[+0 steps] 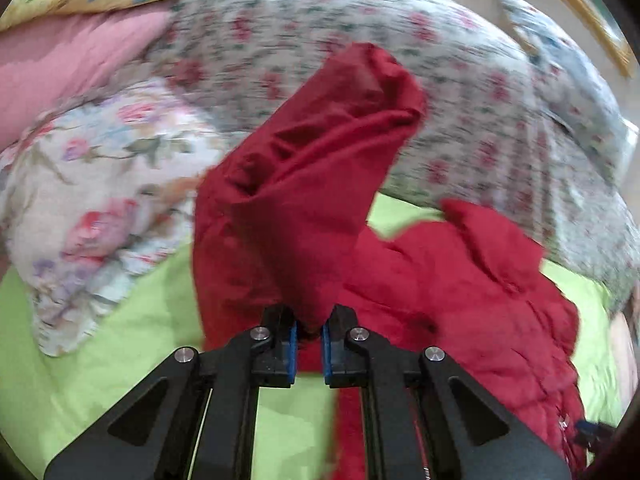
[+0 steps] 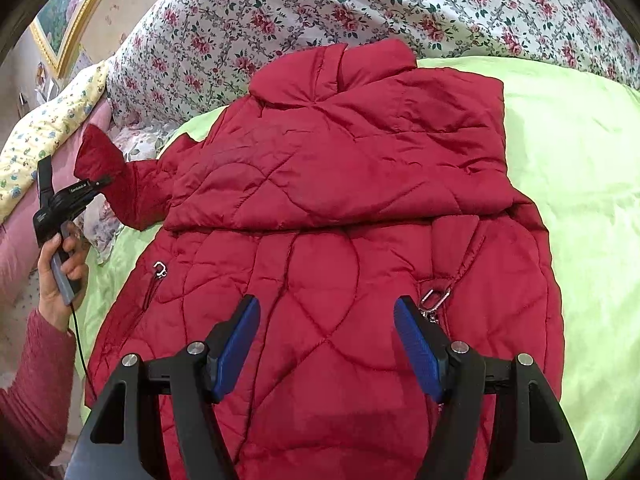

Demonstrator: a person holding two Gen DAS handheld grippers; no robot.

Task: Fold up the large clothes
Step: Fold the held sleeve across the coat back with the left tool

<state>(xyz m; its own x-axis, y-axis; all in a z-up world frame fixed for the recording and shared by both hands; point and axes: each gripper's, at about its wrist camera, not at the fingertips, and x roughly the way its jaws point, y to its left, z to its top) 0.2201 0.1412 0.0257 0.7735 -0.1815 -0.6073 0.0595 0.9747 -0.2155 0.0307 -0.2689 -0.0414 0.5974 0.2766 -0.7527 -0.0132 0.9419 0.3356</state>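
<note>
A red quilted jacket [image 2: 328,216] lies on a green bedsheet [image 2: 580,184], its right sleeve folded across the chest. My left gripper [image 1: 309,330] is shut on the left sleeve [image 1: 304,168] and holds it lifted above the bed; the view is blurred. The left gripper also shows at the far left of the right wrist view [image 2: 105,181], pinching the sleeve cuff [image 2: 100,152]. My right gripper [image 2: 326,312] is open and empty, hovering over the jacket's lower front near a metal zipper ring [image 2: 434,296].
A rose-print duvet [image 2: 320,4] is piled along the far side of the bed. A floral pillow [image 1: 100,184], a pink pillow [image 1: 60,64] and a yellow patterned cloth [image 2: 44,128] lie at the left. A gold-framed picture [image 2: 68,8] hangs on the wall.
</note>
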